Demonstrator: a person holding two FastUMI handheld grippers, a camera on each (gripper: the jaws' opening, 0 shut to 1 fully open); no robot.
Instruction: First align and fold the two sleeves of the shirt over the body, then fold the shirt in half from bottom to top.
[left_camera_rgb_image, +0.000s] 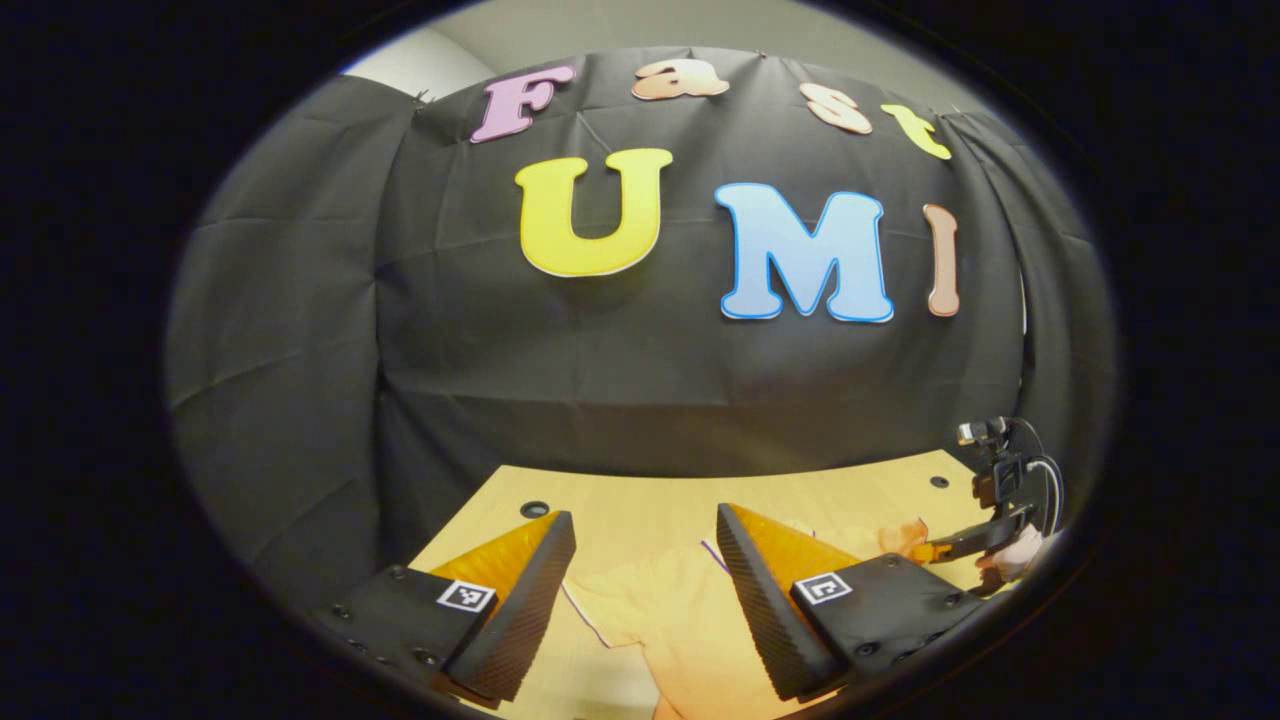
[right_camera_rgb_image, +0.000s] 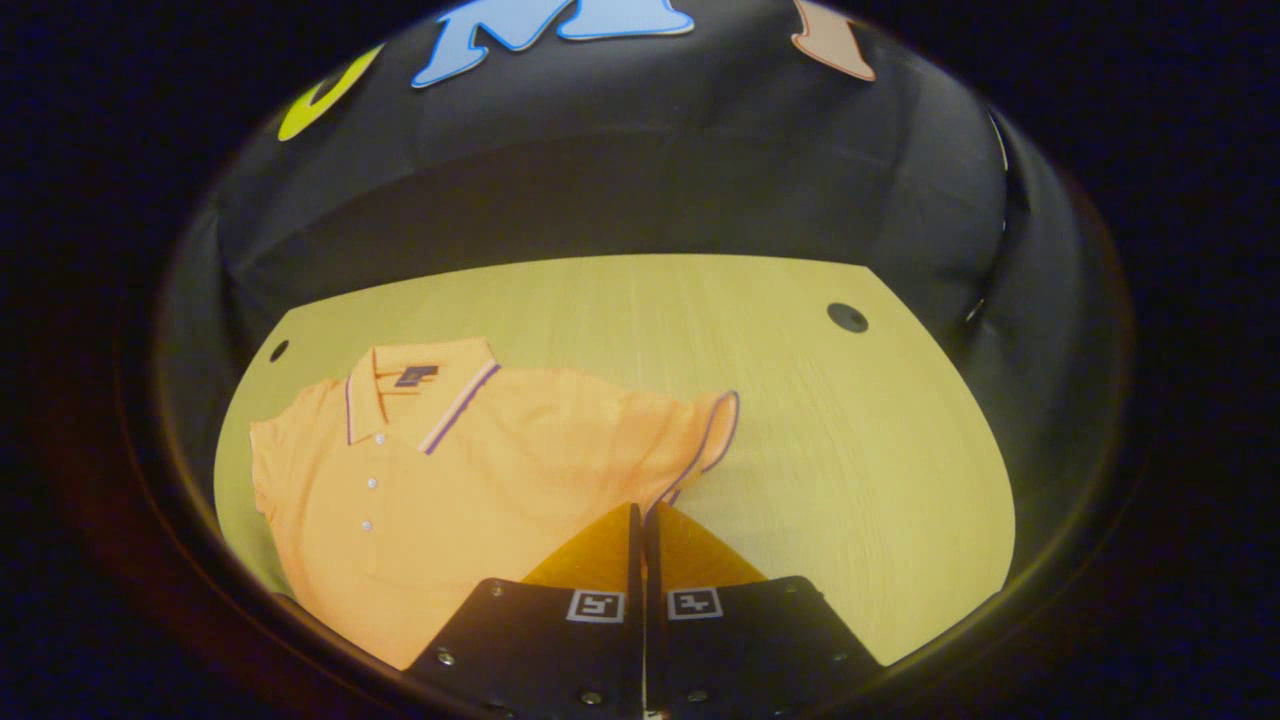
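An orange polo shirt (right_camera_rgb_image: 480, 470) with a purple-trimmed collar (right_camera_rgb_image: 420, 385) lies face up on the wooden table (right_camera_rgb_image: 860, 460). In the right gripper view my right gripper (right_camera_rgb_image: 642, 510) is shut on the edge of the shirt's near sleeve (right_camera_rgb_image: 712, 425), which stands slightly raised. In the left gripper view my left gripper (left_camera_rgb_image: 642, 515) is open and hovers over the other sleeve (left_camera_rgb_image: 640, 600), nothing between its fingers. Far right in that view, the right gripper (left_camera_rgb_image: 950, 548) and a hand hold a bit of orange cloth.
The table (left_camera_rgb_image: 640, 500) has small round holes near its corners (right_camera_rgb_image: 847, 317) (right_camera_rgb_image: 279, 350) (left_camera_rgb_image: 534, 509). Black cloth walls close the booth behind and on both sides. Bare wood lies to the right of the shirt.
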